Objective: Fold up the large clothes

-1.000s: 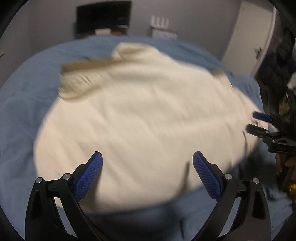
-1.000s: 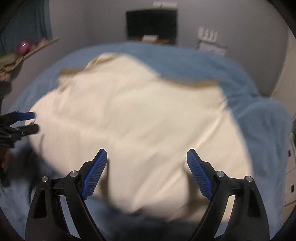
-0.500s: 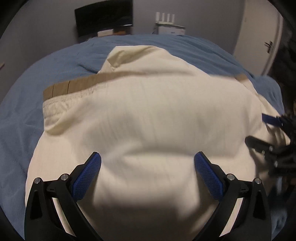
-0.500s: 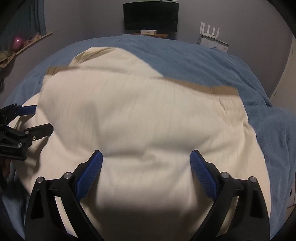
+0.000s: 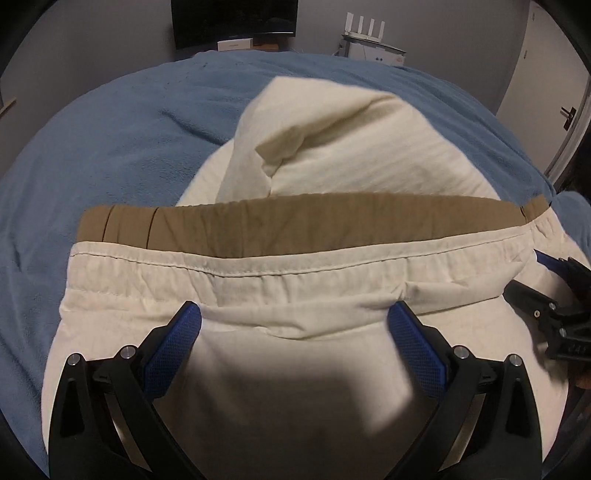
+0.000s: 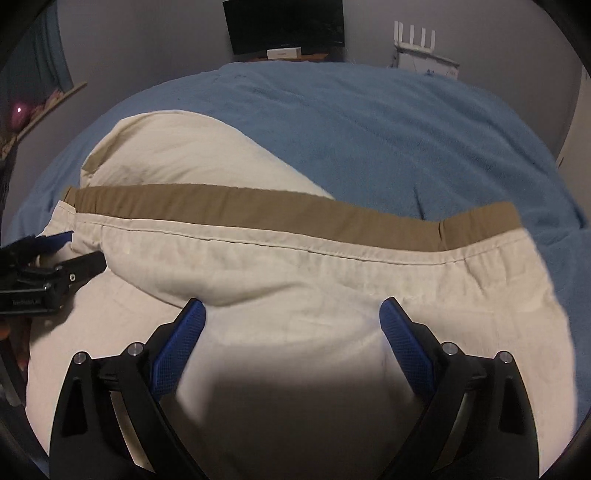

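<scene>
A large cream garment lies spread on a blue blanket covering a bed, and it fills most of both wrist views. A tan band runs straight across it from side to side, with a stitched cream hem just below the band. Beyond the band, a rounded fold of the same cream cloth bulges up toward the far side of the bed. The left gripper hangs low over the garment with its jaws wide apart; the blue pads frame a low ridge of cloth, and whether they touch it cannot be told. The right gripper is posed the same way just beside it, jaws wide, nothing clamped between them. Each gripper shows at the edge of the other's view, near the end of the tan band. Past the bed, a dark screen stands against a grey wall, and a white router with upright antennas sits to its right.
</scene>
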Motion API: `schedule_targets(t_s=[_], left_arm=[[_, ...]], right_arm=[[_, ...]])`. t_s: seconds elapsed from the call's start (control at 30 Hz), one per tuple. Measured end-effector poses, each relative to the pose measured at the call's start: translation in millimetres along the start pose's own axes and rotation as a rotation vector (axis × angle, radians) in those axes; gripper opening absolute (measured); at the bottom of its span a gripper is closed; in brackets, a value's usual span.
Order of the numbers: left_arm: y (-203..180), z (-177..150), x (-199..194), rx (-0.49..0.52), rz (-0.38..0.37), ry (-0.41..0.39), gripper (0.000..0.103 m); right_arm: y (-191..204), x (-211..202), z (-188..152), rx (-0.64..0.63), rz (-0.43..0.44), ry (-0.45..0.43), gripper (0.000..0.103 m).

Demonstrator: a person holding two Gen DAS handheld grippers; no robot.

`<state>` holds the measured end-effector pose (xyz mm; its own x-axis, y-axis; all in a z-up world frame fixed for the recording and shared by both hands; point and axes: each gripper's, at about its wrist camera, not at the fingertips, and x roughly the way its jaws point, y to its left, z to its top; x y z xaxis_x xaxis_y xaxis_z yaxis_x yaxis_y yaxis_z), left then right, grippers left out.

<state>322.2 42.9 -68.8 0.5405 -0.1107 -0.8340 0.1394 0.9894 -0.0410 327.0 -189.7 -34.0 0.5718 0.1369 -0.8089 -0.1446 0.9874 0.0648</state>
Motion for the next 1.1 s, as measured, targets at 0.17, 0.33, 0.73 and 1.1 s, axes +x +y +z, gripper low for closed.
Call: schedule_targets(t_s=[0.17, 0.33, 0.73, 1.1], left_arm=[[-3.2, -7.4, 5.0, 0.012, 0.01, 0.001, 0.098], [-6.9, -15.3, 3.8, 0.014, 0.015, -0.004, 0.098], [-11.5, -21.1, 12.1, 0.015, 0.02, -0.016, 0.098], [-11.7, -22.3, 15.3, 0.015, 0.02, -0.018, 0.098]], right_arm=[[8.0, 5.0, -9.1, -0.037, -0.038, -0.007, 0.091], [10.6, 6.4, -14.7, -0.046, -0.052, -0.011, 0.091], [15.3, 14.6, -16.3, -0.056, -0.073, -0.017, 0.091], [16.1, 16.7, -16.4, -0.057, -0.078, -0.016, 0.091]])
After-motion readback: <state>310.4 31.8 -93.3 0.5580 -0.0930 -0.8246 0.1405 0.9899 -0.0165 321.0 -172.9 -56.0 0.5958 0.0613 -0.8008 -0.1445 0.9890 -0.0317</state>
